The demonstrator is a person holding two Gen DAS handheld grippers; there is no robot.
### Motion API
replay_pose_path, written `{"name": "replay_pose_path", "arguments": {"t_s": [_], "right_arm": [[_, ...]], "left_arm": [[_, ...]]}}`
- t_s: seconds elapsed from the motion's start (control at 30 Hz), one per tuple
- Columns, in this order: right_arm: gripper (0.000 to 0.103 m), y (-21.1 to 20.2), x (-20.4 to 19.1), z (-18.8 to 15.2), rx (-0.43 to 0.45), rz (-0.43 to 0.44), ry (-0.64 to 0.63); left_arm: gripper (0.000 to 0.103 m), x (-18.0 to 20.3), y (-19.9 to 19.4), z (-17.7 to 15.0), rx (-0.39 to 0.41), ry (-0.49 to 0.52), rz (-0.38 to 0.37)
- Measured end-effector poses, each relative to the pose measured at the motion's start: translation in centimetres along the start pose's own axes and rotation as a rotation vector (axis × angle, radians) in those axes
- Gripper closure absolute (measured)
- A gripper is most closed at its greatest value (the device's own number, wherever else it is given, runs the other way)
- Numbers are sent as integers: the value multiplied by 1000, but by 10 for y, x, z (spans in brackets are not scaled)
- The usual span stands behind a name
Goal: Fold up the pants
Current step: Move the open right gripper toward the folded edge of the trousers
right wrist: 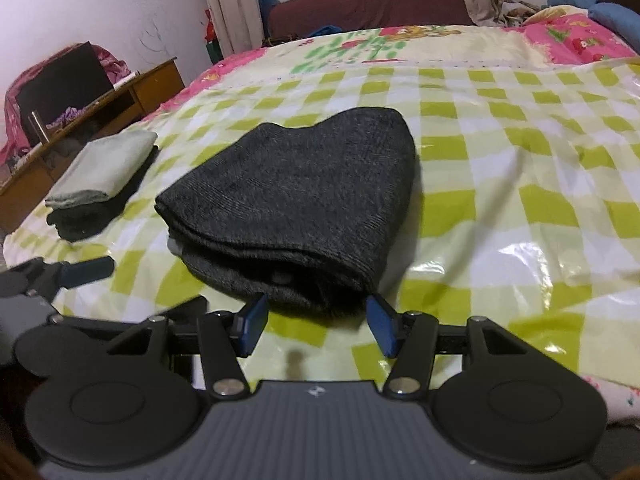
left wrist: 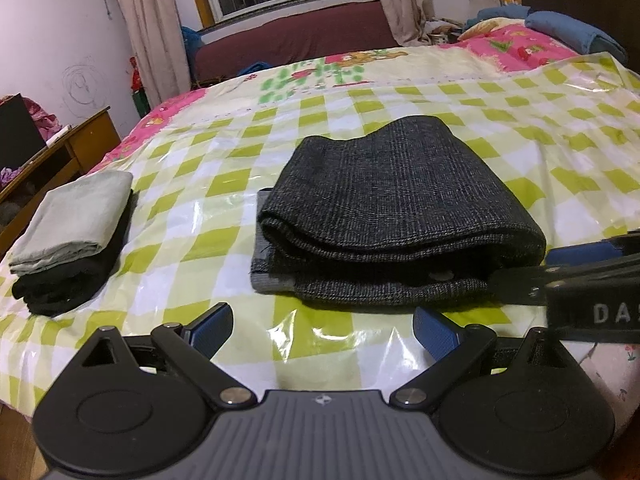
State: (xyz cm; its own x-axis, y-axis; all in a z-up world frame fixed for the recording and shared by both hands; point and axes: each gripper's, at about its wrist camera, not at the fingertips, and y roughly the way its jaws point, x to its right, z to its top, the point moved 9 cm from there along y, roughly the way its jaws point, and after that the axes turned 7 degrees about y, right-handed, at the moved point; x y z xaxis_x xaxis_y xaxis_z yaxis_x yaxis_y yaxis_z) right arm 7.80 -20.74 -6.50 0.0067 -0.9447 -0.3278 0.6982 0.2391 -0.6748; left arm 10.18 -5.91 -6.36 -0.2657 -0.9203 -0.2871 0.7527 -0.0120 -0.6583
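Dark grey pants [left wrist: 400,200] lie folded in a thick bundle on the green-checked plastic cover [left wrist: 192,216] of the bed. My left gripper [left wrist: 324,326] is open just short of their near edge, with only the cover between its blue pads. From the right, my right gripper [left wrist: 524,270] reaches the bundle's near right corner. In the right wrist view the right gripper [right wrist: 316,316] stands open, its pads on either side of the near fold of the pants [right wrist: 296,200] without pressing on it. One left finger [right wrist: 86,270] shows at that view's left edge.
A small stack of folded clothes [left wrist: 76,220], light grey on black, sits at the bed's left edge. Beyond that edge is a wooden desk [left wrist: 80,144]. Pink bedding and blue pillows [left wrist: 560,28] lie at the far right, and a maroon bench [left wrist: 300,36] stands under the window.
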Motion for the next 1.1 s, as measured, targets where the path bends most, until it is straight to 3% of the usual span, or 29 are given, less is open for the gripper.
{"name": "replay_pose_path", "arguments": {"t_s": [1.1], "right_arm": [[45, 3, -2, 9, -8, 29, 30]], "left_arm": [[0, -16, 10, 20, 7, -9, 15]]}}
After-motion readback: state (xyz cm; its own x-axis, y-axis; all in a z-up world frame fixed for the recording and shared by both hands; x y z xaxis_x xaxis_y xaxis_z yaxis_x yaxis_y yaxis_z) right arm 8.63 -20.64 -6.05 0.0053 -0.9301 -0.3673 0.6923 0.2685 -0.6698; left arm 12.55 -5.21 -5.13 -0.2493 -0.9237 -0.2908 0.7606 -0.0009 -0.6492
